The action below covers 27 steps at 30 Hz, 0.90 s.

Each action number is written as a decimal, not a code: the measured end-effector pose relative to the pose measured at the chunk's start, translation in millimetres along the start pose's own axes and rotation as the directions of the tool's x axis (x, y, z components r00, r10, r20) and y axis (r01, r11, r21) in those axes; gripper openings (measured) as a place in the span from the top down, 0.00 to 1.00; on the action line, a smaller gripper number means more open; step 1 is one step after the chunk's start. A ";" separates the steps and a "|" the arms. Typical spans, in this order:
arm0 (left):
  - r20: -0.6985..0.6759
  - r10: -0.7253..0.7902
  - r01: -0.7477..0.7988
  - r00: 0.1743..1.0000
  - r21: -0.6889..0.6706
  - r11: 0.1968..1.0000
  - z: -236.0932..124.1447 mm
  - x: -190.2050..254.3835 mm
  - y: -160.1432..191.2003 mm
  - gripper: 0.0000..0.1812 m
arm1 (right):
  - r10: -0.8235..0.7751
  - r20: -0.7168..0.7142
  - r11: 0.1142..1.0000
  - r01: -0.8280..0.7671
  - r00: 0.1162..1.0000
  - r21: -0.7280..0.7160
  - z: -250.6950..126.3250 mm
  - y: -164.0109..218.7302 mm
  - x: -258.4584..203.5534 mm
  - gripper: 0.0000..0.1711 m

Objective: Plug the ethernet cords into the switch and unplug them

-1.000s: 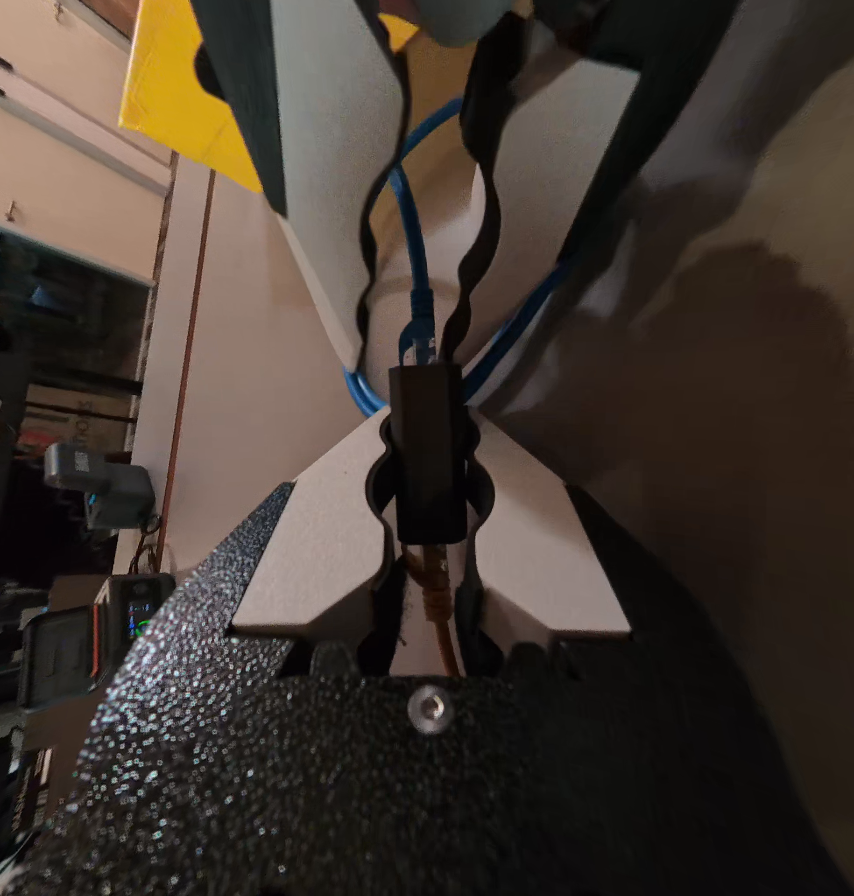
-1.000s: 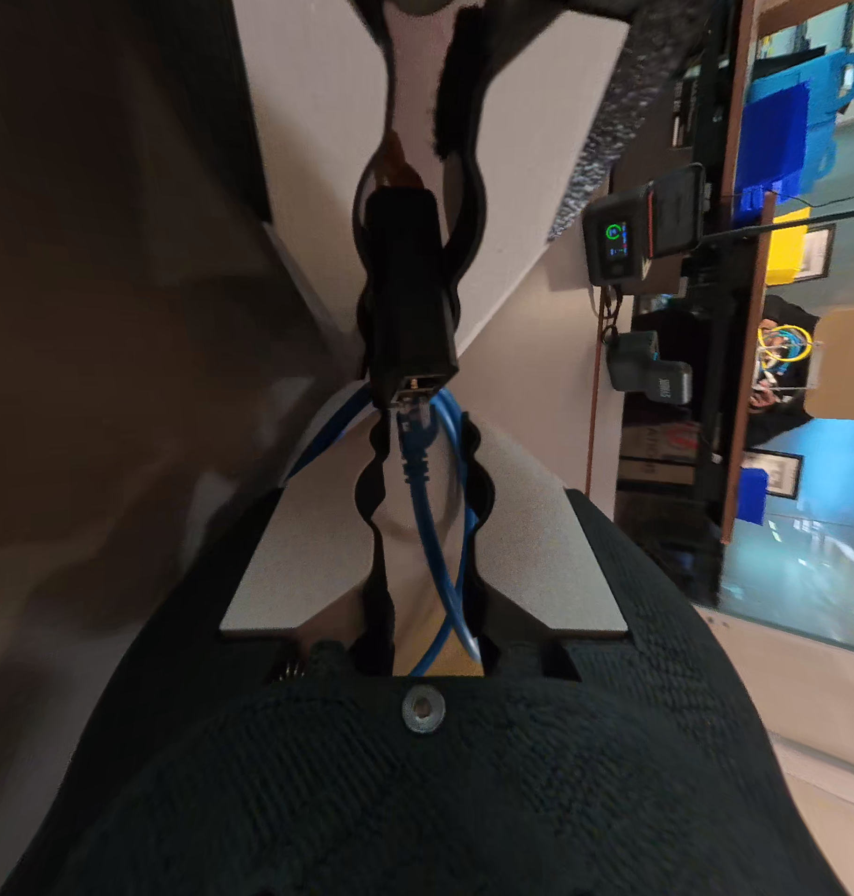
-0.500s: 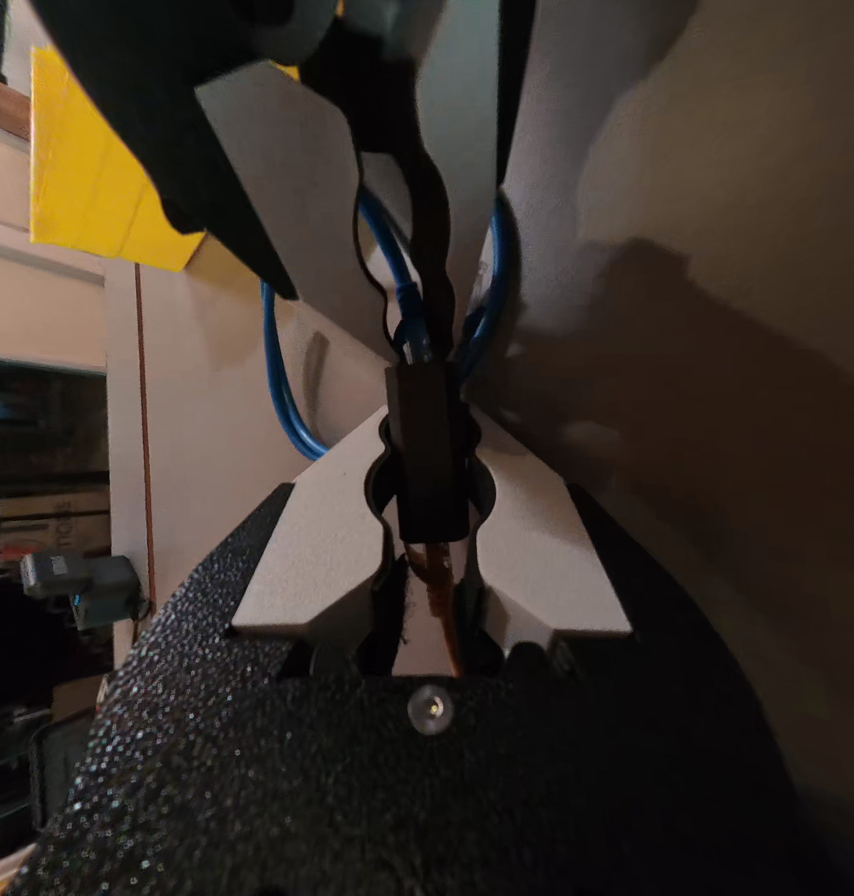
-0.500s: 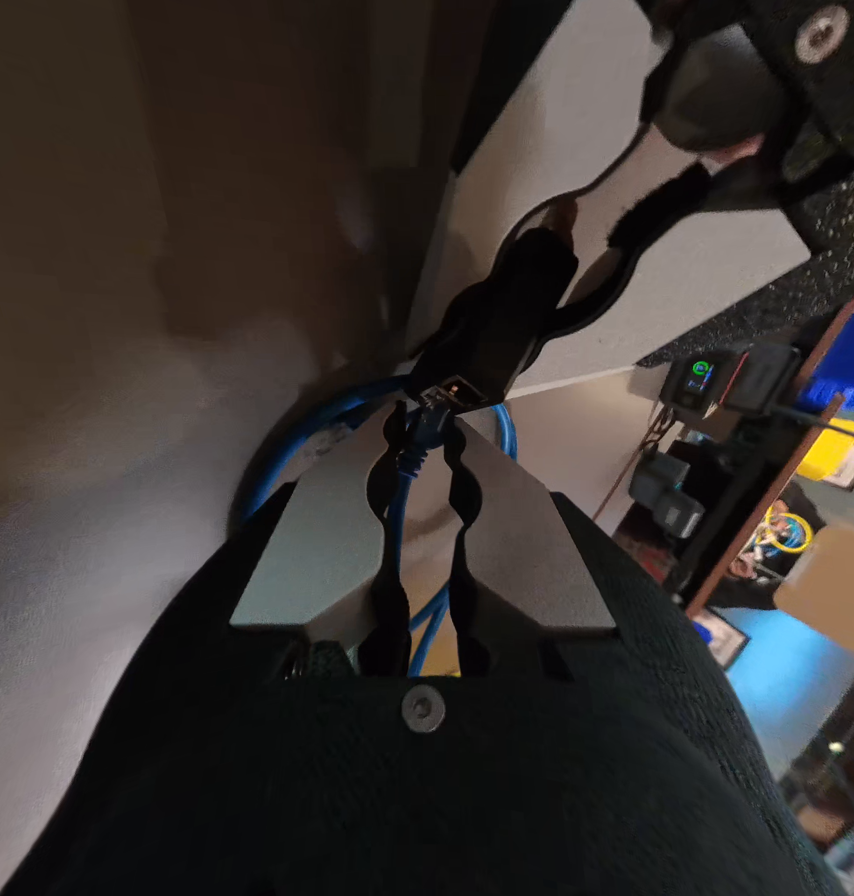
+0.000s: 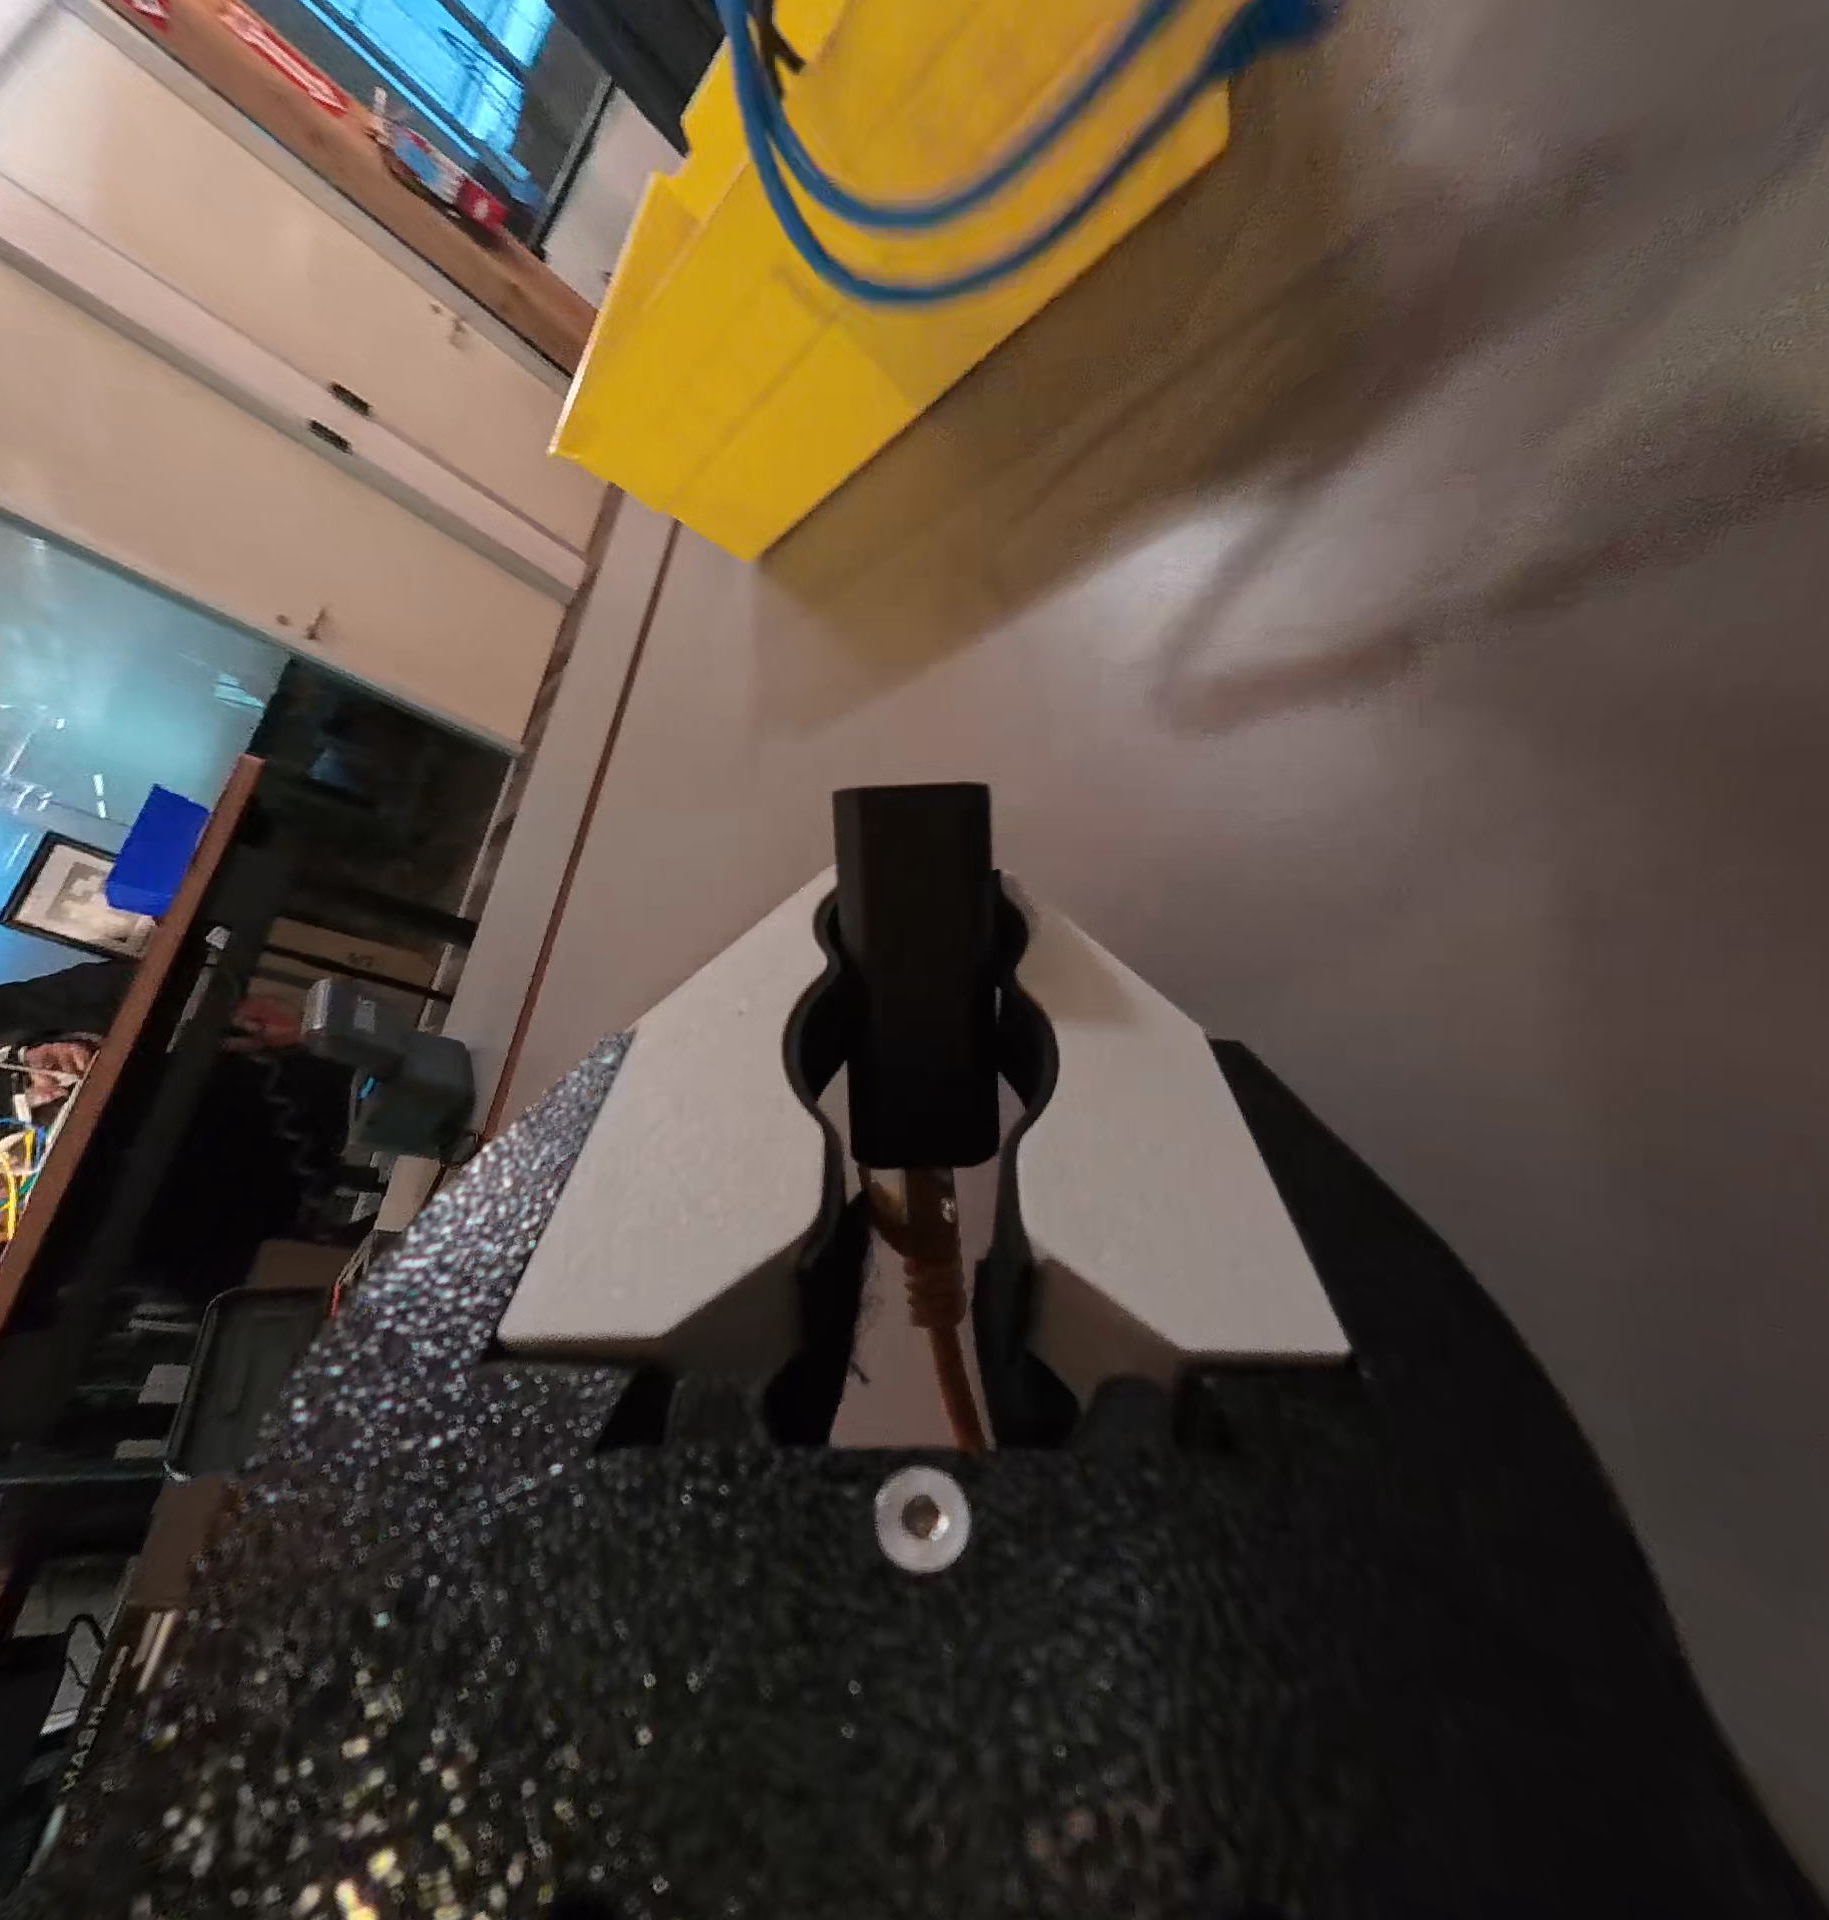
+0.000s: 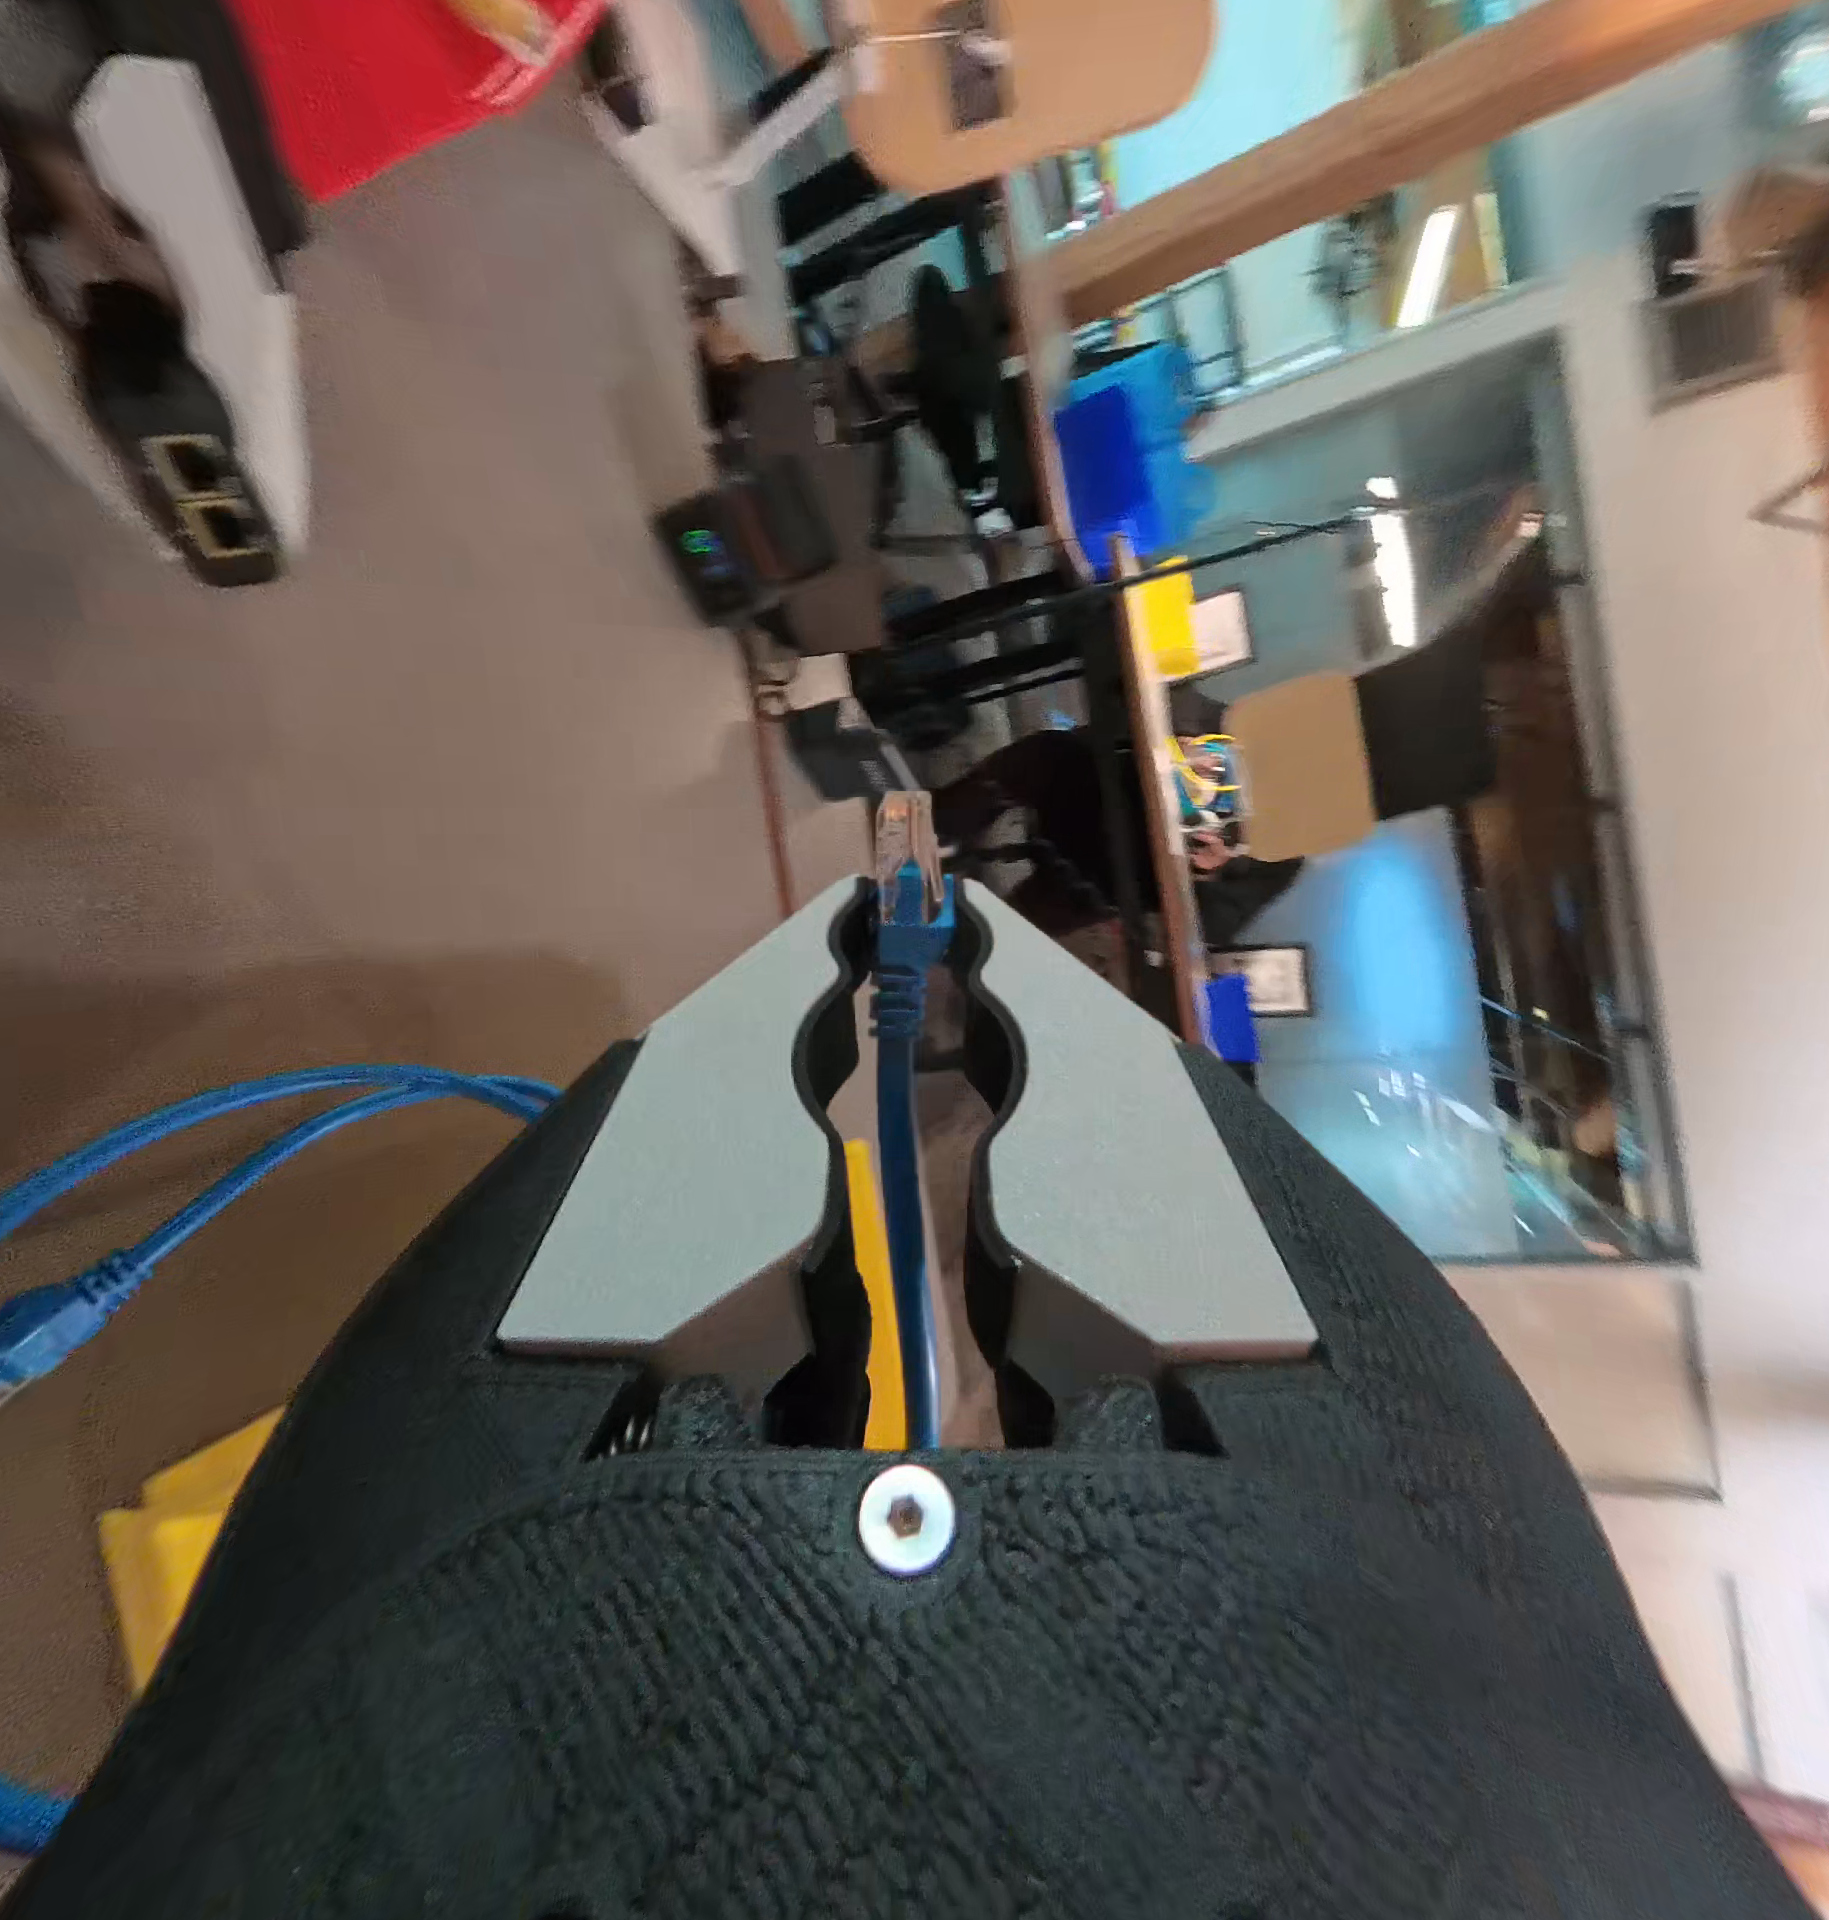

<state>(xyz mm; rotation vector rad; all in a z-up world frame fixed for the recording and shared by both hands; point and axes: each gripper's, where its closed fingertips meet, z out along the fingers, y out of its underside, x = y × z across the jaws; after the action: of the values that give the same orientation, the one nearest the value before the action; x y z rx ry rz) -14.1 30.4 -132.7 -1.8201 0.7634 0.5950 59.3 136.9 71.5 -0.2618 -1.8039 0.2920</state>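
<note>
My left gripper (image 5: 915, 904) is shut on the small black switch (image 5: 915, 1039), which sticks out past the fingertips. An orange cord (image 5: 936, 1288) is plugged into the switch's near end. My right gripper (image 6: 908, 894) is shut on the blue ethernet cord (image 6: 902, 1091) just behind its clear plug (image 6: 902, 831), which is free in the air. In the right wrist view the switch (image 6: 188, 468) shows at the upper left, held in the left gripper, with two empty ports facing me. The blue cord's other plug (image 6: 16, 1351) hangs at the lower left.
A yellow bin (image 5: 837, 343) stands on the grey table (image 5: 1409, 935), with loops of blue cord (image 5: 889, 218) in front of it. The bin also shows in the right wrist view (image 6: 162, 1538). A red object (image 6: 390, 73) lies beyond the switch. Shelves and desks stand past the table edge.
The blue plug has come out of the switch. The two grippers, close together before, have moved apart, and the right one carries the blue cord away.
</note>
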 end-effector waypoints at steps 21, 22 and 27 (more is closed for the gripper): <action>0.029 -0.115 0.115 0.993 0.009 0.993 0.7 -9.5 6.3 0.87 | 0.113 -0.272 0.951 -0.184 0.956 -0.248 -4.3 204.4 -40.3 0.92; 0.028 -0.118 0.117 0.993 0.009 0.993 0.8 -9.4 6.4 0.87 | 0.209 -0.249 0.929 -0.271 0.946 -0.252 -3.0 209.9 -47.5 0.92; 0.021 -0.133 0.132 0.991 0.008 0.991 1.8 -9.1 7.5 0.87 | 0.765 -0.087 0.579 -0.741 0.638 -0.341 -0.2 224.9 -72.9 0.67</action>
<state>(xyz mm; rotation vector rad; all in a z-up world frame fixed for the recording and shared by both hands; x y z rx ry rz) -25.9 32.1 -131.5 -1.8397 0.6237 0.5241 82.8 325.0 -69.8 -1.3244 -1.7095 0.5848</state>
